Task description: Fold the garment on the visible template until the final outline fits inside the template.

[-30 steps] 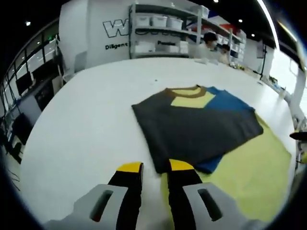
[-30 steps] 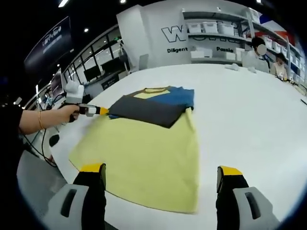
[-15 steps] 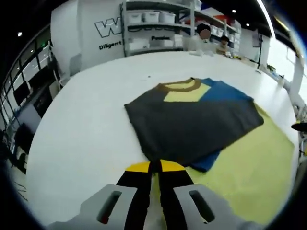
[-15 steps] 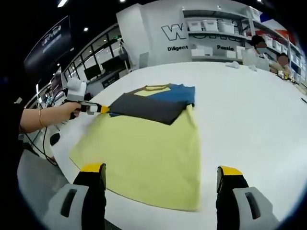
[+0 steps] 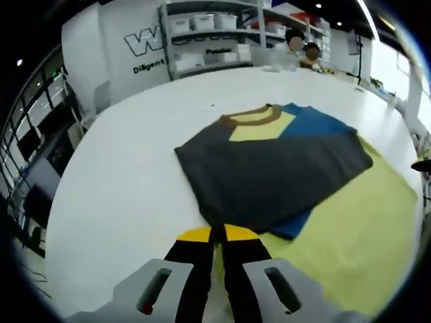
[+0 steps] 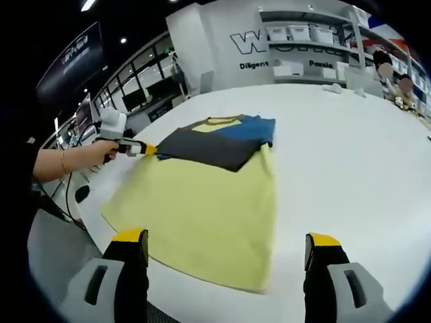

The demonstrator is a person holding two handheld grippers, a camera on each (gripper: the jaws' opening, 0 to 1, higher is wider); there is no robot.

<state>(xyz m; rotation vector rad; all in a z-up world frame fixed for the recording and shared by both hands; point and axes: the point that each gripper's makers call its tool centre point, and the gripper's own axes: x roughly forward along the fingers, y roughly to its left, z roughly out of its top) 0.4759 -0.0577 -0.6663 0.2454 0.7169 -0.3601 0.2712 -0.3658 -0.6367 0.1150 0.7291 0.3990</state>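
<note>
The garment (image 5: 269,168), dark grey with a blue part, a yellow chest panel and a brown collar, lies folded on the far part of the yellow template (image 5: 357,229). My left gripper (image 5: 217,233) is shut on the garment's near corner, low over the table. In the right gripper view the garment (image 6: 212,145) rests at the far end of the template (image 6: 202,208), and the left gripper (image 6: 147,149) pinches its left corner. My right gripper (image 6: 226,238) stands wide open above the template's near edge, holding nothing.
The white table (image 5: 121,175) stretches wide around the template, with its edge (image 6: 74,222) close on the left. A person's hand (image 6: 87,156) holds the left gripper. Shelves with white bins (image 5: 202,27) and seated people (image 5: 300,47) are at the far side.
The left gripper's jaws, apart one second ago, have shut on the garment's near corner and stay shut. The right gripper has stayed open; its view shifted slightly.
</note>
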